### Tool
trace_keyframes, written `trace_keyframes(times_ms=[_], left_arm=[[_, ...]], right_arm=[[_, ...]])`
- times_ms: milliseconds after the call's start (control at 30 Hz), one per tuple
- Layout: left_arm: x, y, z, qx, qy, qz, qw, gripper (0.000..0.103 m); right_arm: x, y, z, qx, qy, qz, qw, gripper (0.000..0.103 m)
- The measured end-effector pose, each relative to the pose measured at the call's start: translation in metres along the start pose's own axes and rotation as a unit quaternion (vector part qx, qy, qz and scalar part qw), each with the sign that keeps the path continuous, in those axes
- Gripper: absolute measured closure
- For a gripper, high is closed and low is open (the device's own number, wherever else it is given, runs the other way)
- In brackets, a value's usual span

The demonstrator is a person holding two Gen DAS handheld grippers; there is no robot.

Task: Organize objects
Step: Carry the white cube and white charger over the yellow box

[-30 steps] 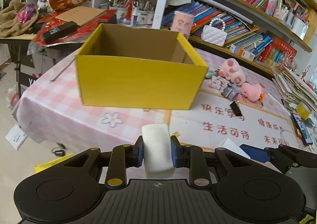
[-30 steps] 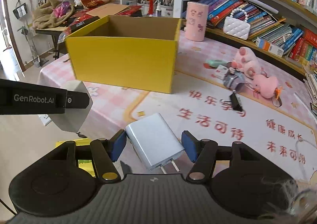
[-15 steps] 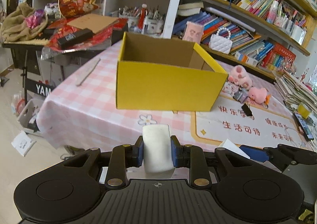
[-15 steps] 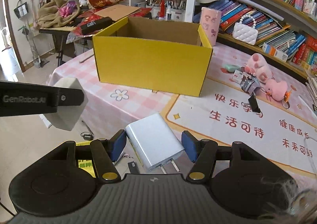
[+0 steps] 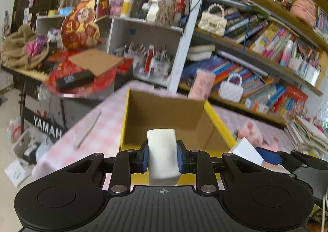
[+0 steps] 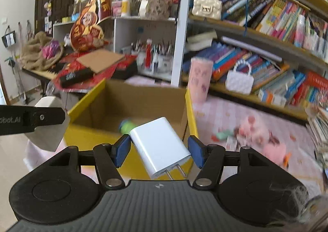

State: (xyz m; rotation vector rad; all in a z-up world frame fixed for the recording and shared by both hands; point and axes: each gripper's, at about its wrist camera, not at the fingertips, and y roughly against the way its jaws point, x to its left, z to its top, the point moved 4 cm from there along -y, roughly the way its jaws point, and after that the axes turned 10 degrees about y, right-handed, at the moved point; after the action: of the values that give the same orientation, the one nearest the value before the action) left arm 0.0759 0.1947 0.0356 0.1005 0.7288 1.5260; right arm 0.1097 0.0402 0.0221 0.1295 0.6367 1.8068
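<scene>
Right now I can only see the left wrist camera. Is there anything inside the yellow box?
Observer: Yes. The right wrist camera shows a small green thing on the floor of the box, close to the near wall.
Operator: What is my other gripper holding? I only see a white corner.
Observer: The right gripper holds a white charger. Its two metal prongs point back toward the camera.
Operator: Is my block over the box?
Observer: Seen from the right, the white block looks to be beside the box's near left corner, not past the near wall.
</scene>
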Motion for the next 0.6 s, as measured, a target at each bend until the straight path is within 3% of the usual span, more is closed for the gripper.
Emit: trace_keyframes(times_ms=[300,600], left_arm=[[-0.003,-0.073,0.022,0.014,0.01,0.025,0.9995,0.078],[0.0,-0.136,0.019,0.052,0.009,0.062,0.9967,0.078]], right_arm=[[-0.009,-0.075,0.031,0.008,0.034,0.026,0.999,0.044],[-0.01,-0.152,0.024,0.075,0.073,0.068,0.992,0.043]])
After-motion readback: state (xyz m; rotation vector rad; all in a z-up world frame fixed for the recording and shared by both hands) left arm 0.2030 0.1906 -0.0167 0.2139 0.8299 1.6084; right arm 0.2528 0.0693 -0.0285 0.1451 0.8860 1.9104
